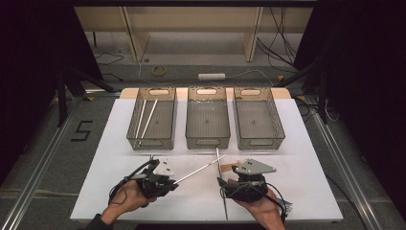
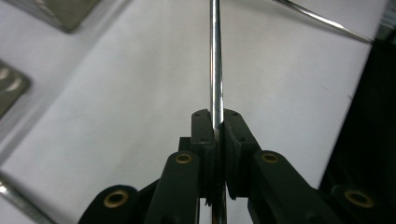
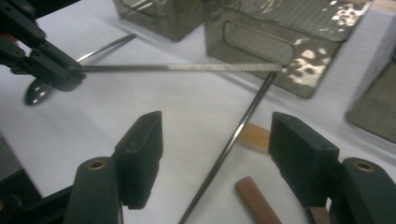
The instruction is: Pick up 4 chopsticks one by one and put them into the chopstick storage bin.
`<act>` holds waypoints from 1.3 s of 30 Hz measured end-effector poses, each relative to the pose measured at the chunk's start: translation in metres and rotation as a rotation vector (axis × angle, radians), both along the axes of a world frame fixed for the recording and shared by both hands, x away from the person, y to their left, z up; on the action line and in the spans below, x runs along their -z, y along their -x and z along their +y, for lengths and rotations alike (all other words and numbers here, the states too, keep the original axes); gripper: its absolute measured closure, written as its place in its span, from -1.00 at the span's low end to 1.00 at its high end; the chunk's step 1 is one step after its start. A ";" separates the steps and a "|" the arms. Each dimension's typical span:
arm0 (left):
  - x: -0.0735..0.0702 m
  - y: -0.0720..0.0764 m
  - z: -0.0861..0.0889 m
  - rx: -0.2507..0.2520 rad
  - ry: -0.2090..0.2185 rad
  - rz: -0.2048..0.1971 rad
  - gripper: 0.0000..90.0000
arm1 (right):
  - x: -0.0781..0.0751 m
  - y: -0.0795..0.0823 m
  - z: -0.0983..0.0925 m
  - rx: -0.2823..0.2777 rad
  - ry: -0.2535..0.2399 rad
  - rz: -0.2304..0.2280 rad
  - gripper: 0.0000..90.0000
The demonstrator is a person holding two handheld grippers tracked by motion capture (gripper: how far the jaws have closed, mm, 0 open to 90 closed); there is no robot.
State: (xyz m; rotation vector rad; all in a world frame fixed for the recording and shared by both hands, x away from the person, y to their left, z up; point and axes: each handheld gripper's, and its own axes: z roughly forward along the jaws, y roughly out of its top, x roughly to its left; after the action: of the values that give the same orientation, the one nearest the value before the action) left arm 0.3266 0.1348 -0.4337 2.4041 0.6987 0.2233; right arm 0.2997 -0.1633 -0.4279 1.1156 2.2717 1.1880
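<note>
While the left gripper (image 1: 168,183) is sitting at the lower left of the high view, its jaws are clamping a thin metal rod (image 1: 198,170) that is slanting up toward the frame's centre. Further right, a second rod (image 1: 221,184) is lying on the white table (image 1: 306,158), running between the wide-open, empty jaws of the right gripper (image 1: 221,183), below three mesh baskets (image 1: 206,142).

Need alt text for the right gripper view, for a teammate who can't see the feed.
The right gripper stands open above a thin metal rod lying on the white table, with wooden pieces beside it. Farther off, the left gripper is clamped on a second metal rod pointing toward a mesh metal basket.
</note>
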 end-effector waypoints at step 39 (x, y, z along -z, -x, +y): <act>-0.022 -0.055 0.069 -0.428 0.208 -0.085 0.86 | 0.016 0.001 -0.004 0.096 -0.055 0.047 -0.33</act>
State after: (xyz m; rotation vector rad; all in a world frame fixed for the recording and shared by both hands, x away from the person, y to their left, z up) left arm 0.3813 0.2038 -0.4121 2.0159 1.1338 0.4034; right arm 0.2983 -0.1671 -0.4439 1.2712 2.2048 1.2050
